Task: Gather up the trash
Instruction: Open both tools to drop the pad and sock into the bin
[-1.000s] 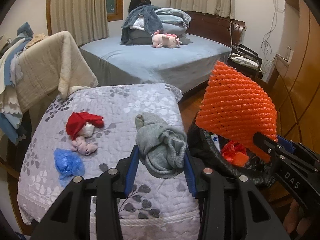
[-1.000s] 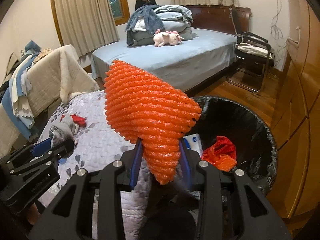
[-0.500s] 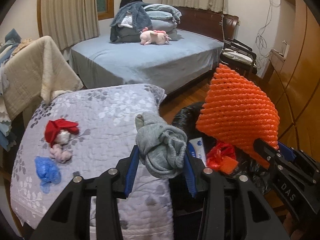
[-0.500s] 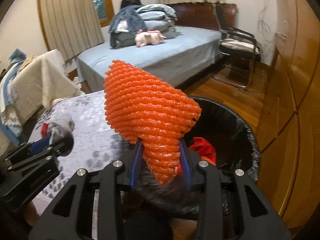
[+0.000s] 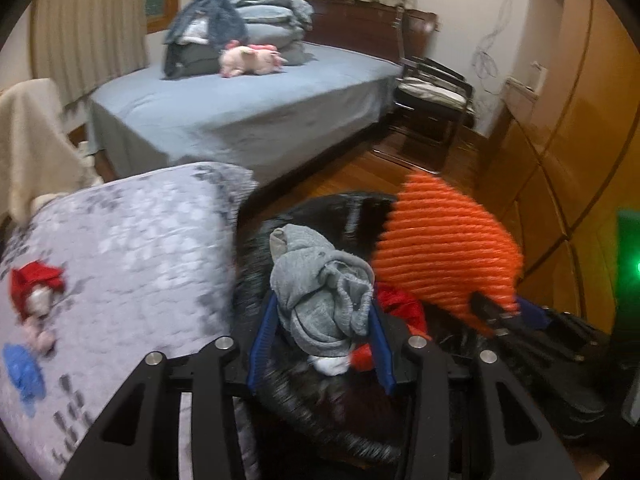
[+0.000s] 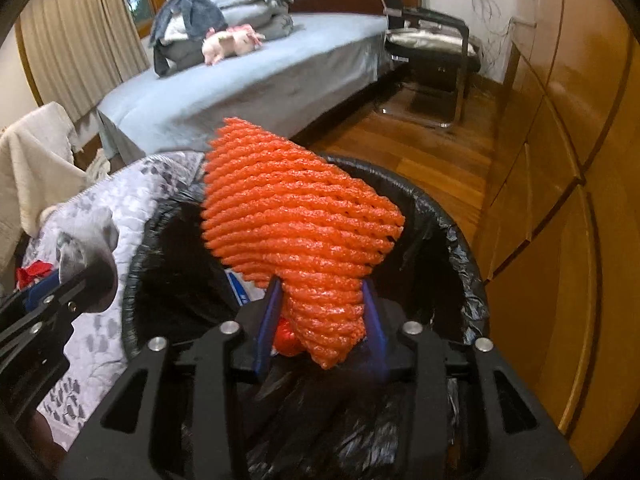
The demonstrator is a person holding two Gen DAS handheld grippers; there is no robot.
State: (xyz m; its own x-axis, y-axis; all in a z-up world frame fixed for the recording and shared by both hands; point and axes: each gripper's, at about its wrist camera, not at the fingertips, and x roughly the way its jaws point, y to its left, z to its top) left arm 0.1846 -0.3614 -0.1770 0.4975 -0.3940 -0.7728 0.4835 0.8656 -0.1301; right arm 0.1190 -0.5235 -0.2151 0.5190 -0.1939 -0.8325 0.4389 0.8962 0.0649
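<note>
My left gripper [image 5: 323,308] holds a crumpled grey cloth [image 5: 320,280] between its blue pads above the black-lined trash bin [image 5: 344,208]; its jaws are opening slightly and the cloth still touches both pads. My right gripper [image 6: 320,292] has an orange foam net [image 6: 296,216] standing up between its pads over the bin's mouth [image 6: 460,232]. Its jaws are opening, with the net's narrow end still against both pads. The left wrist view shows the net [image 5: 444,248] to the right. The right wrist view shows the cloth [image 6: 84,244] to the left.
Red trash [image 5: 400,304] lies in the bin. Left of the bin, a grey quilted surface [image 5: 140,240] carries a red item [image 5: 34,280] and a blue crumpled piece [image 5: 22,364]. Behind stand a bed [image 5: 240,120] and a chair [image 6: 432,40], with a wooden wardrobe [image 6: 560,160] at the right.
Both grippers moved right and down, from over the quilted surface to over the bin's mouth. The right pads have spread a little around the net's narrow end.
</note>
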